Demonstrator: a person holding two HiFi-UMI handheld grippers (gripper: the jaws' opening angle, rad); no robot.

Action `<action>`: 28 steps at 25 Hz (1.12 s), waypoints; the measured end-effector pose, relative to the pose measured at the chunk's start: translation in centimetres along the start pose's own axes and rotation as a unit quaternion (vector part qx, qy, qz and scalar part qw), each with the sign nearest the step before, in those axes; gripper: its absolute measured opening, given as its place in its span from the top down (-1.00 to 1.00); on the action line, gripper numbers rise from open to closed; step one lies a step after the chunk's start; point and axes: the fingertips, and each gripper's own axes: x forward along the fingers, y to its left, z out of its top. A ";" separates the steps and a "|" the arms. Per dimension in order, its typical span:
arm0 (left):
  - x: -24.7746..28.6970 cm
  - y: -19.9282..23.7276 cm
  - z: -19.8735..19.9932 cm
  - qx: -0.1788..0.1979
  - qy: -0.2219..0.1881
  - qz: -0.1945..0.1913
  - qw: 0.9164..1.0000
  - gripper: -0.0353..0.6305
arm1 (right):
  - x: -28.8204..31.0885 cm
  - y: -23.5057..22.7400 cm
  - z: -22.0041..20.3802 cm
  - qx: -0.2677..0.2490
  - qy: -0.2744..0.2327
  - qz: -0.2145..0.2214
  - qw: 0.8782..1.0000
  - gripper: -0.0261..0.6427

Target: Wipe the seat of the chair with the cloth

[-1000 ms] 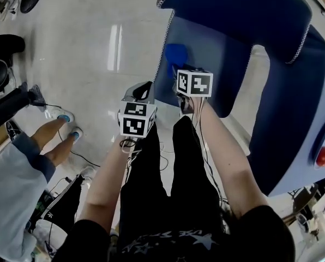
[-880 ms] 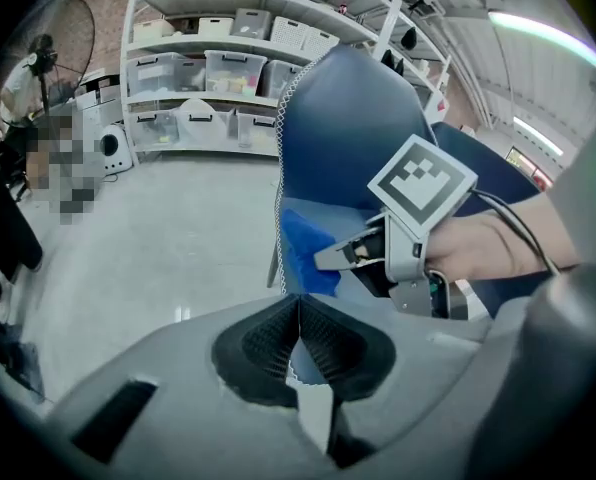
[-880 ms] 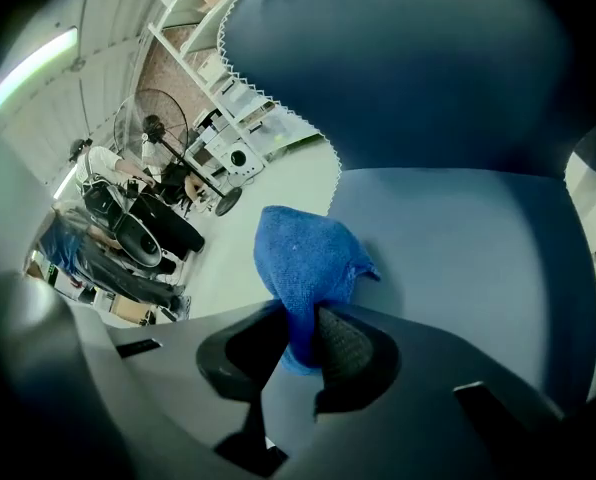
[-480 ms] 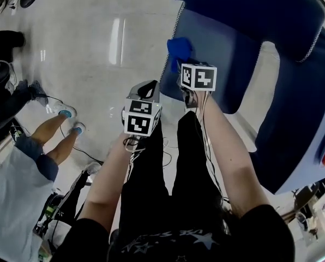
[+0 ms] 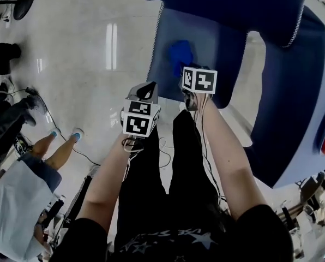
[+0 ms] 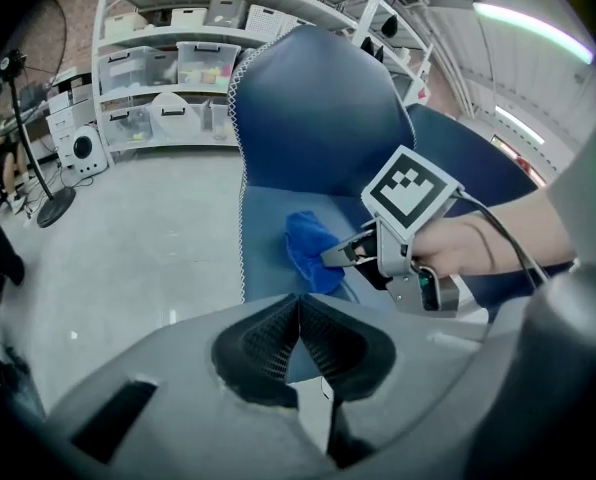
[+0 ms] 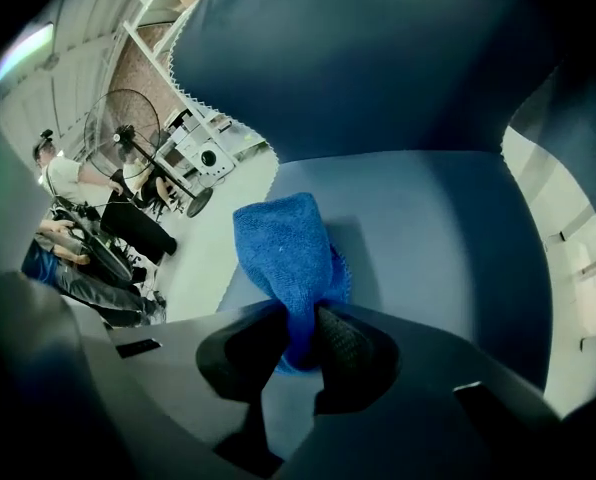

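The right gripper (image 7: 300, 330) pinches the blue cloth (image 7: 283, 243) by one bunched end. The cloth lies on the chair seat (image 7: 438, 228), toward its left edge. If dragged hard, the cloth may slip from the jaws or run off that edge. The left gripper (image 6: 298, 318) is pressed together and empty, on the near side of the seat. I cannot make out what the far shelf bins (image 6: 203, 63) hold.

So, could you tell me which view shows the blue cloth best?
The right gripper view: the cloth fills the centre, pinched in the right tool. The left gripper view shows it smaller, over the seat; the head view, just a blue patch.
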 end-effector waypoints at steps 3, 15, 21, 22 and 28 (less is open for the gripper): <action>0.7 -1.6 0.6 0.010 0.002 -0.005 1.000 0.83 | -1.2 -2.6 -0.3 0.020 -0.006 -0.009 1.000 0.70; 3.6 -8.0 2.0 0.041 0.017 -0.019 0.999 0.83 | -6.7 -15.2 -2.7 0.091 -0.016 -0.073 0.993 0.70; 5.3 -11.9 2.3 0.039 0.021 -0.022 0.999 0.83 | -9.6 -20.5 -4.5 0.133 -0.028 -0.089 0.987 0.70; 5.5 -12.4 2.3 0.040 0.021 -0.022 0.999 0.83 | -9.9 -21.1 -4.7 0.139 -0.030 -0.090 0.986 0.70; 6.1 -16.0 1.4 0.029 0.029 -0.014 0.999 0.83 | -11.9 -24.8 -6.1 0.161 -0.028 -0.095 0.982 0.70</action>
